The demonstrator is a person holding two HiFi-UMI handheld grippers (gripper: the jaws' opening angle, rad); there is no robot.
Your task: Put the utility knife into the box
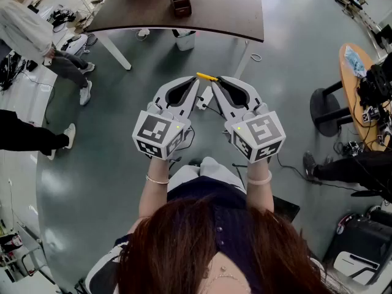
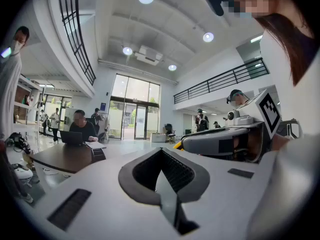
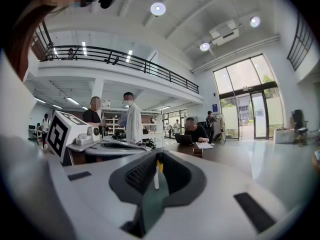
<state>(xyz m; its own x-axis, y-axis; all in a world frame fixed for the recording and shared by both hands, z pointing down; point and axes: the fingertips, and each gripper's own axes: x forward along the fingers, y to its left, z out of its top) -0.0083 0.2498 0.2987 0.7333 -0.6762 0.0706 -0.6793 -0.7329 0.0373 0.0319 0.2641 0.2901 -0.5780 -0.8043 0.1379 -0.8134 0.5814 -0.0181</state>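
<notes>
**Head view with both gripper views.** The right gripper (image 3: 156,170), at lower centre of its own view, is clamped on the slim yellow-and-white plastic utility knife (image 1: 207,77). The knife shows edge-on between the gripper's dark ribbed pads. In the head view its yellow end projects at frame centre, just above the two gripper tips. The left gripper (image 2: 162,153) is closed with nothing between its jaws, and its tip lies close beside the right one. Both grippers are well apart from the small dark brown open-topped box (image 1: 180,2). The box stands at top centre of the head view on the smooth dark brown table (image 1: 220,14) with white legs.

**Step in hand, as judged:** carrying the knife forward to the box.
- **Grip:** the knife is thin, hard and smooth, so it may pivot if pinched off-centre. A firm grip and level travel are advisable.
- **Placement:** the box looks narrow, and its inner divisions cannot be made out clearly. The knife should be aligned lengthwise over the opening and lowered inside before the jaws part.
- **Risk:** the box seems light and could slide on the glossy tabletop if struck. The empty left gripper could steady it.

The gripper shells are matt grey moulded plastic, each with a marker cube at the rear.
</notes>
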